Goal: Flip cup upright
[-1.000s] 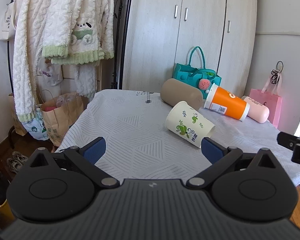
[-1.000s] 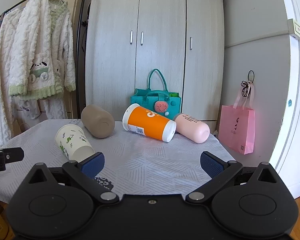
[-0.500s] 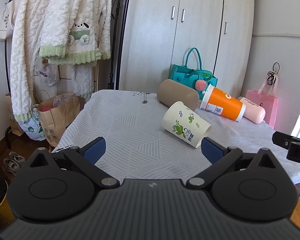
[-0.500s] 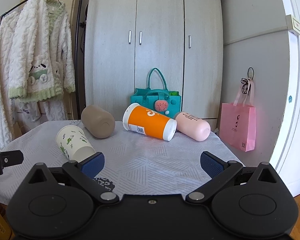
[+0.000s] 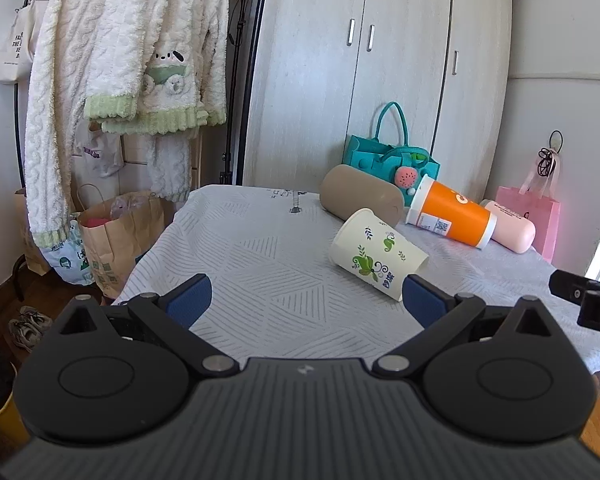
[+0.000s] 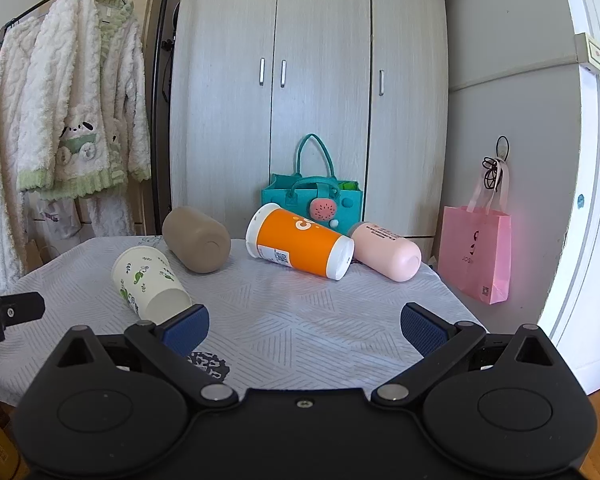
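Several cups lie on their sides on a table with a grey patterned cloth point(image 5: 260, 264). A white paper cup with green leaf prints point(image 5: 378, 254) lies nearest; it also shows in the right wrist view point(image 6: 150, 282). Behind it lie a tan cup point(image 5: 360, 198), an orange cup with white ends point(image 5: 450, 216) and a pink bottle point(image 5: 510, 230). My left gripper point(image 5: 304, 300) is open and empty, short of the white cup. My right gripper point(image 6: 304, 326) is open and empty, with the white cup just beyond its left finger.
A teal felt bag point(image 6: 314, 196) stands behind the cups against a grey wardrobe point(image 6: 312, 92). A pink paper bag point(image 6: 476, 258) hangs at the right. White fleece clothes point(image 5: 120, 60) hang on a rack at the left, with paper bags point(image 5: 116, 236) on the floor below.
Both grippers stay open. The left wrist view has shifted slightly, so the cups sit a little further left and lower in it. The cups have not moved.
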The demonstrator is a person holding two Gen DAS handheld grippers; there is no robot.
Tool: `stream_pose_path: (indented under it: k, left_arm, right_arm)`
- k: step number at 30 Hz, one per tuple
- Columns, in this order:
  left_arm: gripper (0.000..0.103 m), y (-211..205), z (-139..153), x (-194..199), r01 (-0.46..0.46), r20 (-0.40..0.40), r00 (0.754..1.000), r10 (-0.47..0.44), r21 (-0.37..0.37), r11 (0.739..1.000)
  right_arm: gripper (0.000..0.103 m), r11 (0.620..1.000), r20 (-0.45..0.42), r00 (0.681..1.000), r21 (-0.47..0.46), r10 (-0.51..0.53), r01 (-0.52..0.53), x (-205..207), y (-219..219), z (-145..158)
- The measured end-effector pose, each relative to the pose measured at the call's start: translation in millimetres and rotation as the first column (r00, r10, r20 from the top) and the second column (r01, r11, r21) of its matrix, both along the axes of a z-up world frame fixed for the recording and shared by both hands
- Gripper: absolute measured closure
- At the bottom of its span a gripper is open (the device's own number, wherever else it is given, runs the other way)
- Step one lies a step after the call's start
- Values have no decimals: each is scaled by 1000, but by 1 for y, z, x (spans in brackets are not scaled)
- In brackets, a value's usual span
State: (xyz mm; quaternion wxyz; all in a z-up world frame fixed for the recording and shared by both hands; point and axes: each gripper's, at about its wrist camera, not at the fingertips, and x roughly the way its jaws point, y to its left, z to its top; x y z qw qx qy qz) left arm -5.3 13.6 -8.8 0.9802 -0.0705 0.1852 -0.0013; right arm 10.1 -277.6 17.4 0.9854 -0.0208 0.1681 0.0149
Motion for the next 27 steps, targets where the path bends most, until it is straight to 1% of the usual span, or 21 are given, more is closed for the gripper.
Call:
stream_pose_path:
  k: [7, 15, 27]
  left_arm:
    - [0, 6, 0, -1, -4, 3, 1000, 4, 2, 1000]
    - [0, 2, 2, -7, 11, 22, 1000, -11, 1, 1000]
    - [0, -2, 6, -20, 45, 90, 995, -44, -6, 999]
  right_arm:
    - [0, 1000, 5, 1000, -4, -1, 1, -1, 1, 1]
    - [0, 1000, 12, 1000, -3, -7, 7, -3, 0, 4]
    - [0, 1000, 43, 999, 15, -4, 4, -10, -3, 8]
